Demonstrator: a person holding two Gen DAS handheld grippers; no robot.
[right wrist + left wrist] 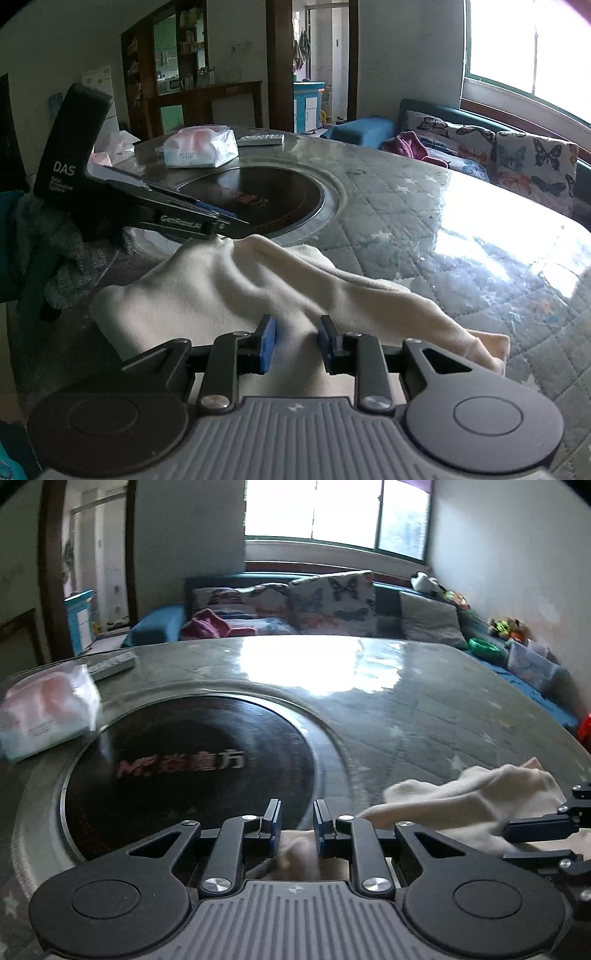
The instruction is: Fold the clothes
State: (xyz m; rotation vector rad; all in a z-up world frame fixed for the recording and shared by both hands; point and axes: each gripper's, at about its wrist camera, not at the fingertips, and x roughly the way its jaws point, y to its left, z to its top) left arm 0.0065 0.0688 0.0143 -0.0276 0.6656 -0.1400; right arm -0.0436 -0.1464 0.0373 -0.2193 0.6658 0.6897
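My left gripper (297,821) pinches the cream cloth (229,291); only the right camera shows that. My right gripper (297,345) straddles cloth, grip unclear. A tissue pack (201,146) sits behind.

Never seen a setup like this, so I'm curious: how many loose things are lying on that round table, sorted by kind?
cream garment: 1
white-and-pink packs: 2
grey remote: 1
Total: 4

The garment (236,295) is plain cream; the table (424,229) wears a grey quilted cover with pale stars — its centre disc (258,199) black — cushions (535,166) carry butterflies.
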